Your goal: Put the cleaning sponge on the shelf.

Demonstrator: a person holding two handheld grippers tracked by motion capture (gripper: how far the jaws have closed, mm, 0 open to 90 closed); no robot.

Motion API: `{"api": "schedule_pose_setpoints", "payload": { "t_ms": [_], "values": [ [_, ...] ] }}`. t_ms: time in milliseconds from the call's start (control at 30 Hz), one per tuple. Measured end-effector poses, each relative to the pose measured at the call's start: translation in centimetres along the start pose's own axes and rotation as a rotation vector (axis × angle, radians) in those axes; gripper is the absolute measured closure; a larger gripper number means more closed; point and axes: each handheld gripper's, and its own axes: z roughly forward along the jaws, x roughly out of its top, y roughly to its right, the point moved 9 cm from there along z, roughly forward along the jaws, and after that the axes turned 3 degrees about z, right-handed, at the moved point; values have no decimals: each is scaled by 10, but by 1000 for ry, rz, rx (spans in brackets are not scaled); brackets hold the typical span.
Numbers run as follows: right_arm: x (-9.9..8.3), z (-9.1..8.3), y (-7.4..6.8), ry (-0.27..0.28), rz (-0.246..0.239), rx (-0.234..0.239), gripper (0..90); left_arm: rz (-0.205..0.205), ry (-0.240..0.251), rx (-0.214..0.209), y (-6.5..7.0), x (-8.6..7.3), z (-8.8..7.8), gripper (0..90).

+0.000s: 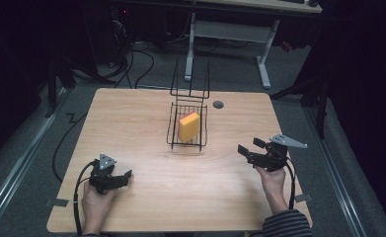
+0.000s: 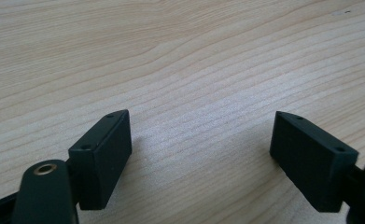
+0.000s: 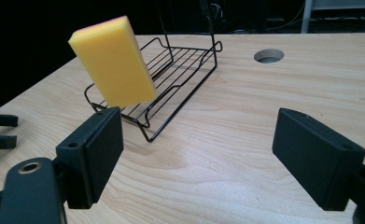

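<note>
A yellow sponge [image 1: 189,126] stands tilted on edge inside a black wire basket [image 1: 173,129] at the middle of the wooden table [image 1: 146,108]. In the right gripper view the sponge [image 3: 112,60] leans in the basket [image 3: 185,65] ahead and to the left of the jaws. My right gripper [image 1: 249,145] is held above the table's right side, open and holding nothing, pointing toward the basket [image 3: 199,112]. My left gripper [image 1: 126,175] rests low near the front left, open over bare wood [image 2: 201,115]. Its black jaw tips [image 3: 0,130] peek in at the right gripper view's left edge.
A round cable hole [image 1: 218,104] sits in the table behind and to the right of the basket, seen also as a hole [image 3: 269,55]. The basket's tall wire handle [image 1: 190,79] rises at its far end. A white desk frame [image 1: 230,32] and floor cables lie beyond the table.
</note>
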Motion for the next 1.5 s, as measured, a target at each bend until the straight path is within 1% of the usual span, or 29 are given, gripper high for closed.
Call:
{"api": "schedule_pose_setpoints", "payload": {
  "t_ms": [100, 233, 467, 600, 900, 933, 967, 1033, 1100, 1133, 1167, 1233, 1267, 1333, 1367, 1400, 1433, 1467, 1500],
  "values": [
    [-5, -1, 3, 11, -7, -14, 166, 0, 0, 0, 0, 0, 0, 213],
    [-13, 1, 7, 1, -3, -13, 167, 0, 0, 0, 0, 0, 0, 213],
    [-32, 7, 14, -37, 17, -24, 175, 0, 0, 0, 0, 0, 0, 213],
    [-41, 9, 18, -57, 30, -47, 176, 0, -2, 0, 0, 0, 0, 213],
    [-58, 14, 24, -99, 29, -74, 184, 0, -1, 0, 0, 0, 0, 213],
    [-60, 15, 25, -102, 22, -79, 185, 0, -2, 0, 0, 0, 0, 213],
    [-62, 15, 25, -112, 26, -91, 186, 0, -2, 0, 0, 0, 0, 212],
    [-66, 17, 28, -130, 6, -120, 187, 1, -2, 0, 0, 0, 0, 212],
    [-71, 19, 30, -158, -25, -155, 187, 0, -1, 0, 0, 0, 0, 212],
    [-73, 19, 31, -171, -31, -164, 188, 0, -1, 0, 0, 0, 0, 212],
    [-75, 21, 33, -186, -47, -176, 189, 0, -1, 0, 0, 0, 0, 212],
    [-79, 22, 35, -207, -42, -189, 189, 1, -2, 0, 0, 0, 0, 213],
    [-81, 23, 36, -214, -48, -196, 189, 1, -1, 0, 0, 0, 0, 213],
    [-87, 25, 40, -246, -54, -219, 188, 1, -1, 0, 0, 0, 0, 212],
    [-92, 26, 42, -285, -53, -231, 195, 1, -1, 1, 0, 0, 0, 213],
    [-92, 27, 43, -288, -82, -253, 202, 1, -1, 1, 0, 0, 0, 213],
    [-93, 27, 43, -298, -101, -268, 204, 1, -1, 1, 0, 0, 0, 213],
    [-94, 28, 42, -310, -134, -287, 204, 1, -1, 1, 0, 0, 0, 213],
    [-94, 28, 42, -308, -137, -290, 206, 1, -1, 1, 0, 0, 0, 213]
  ]
}}
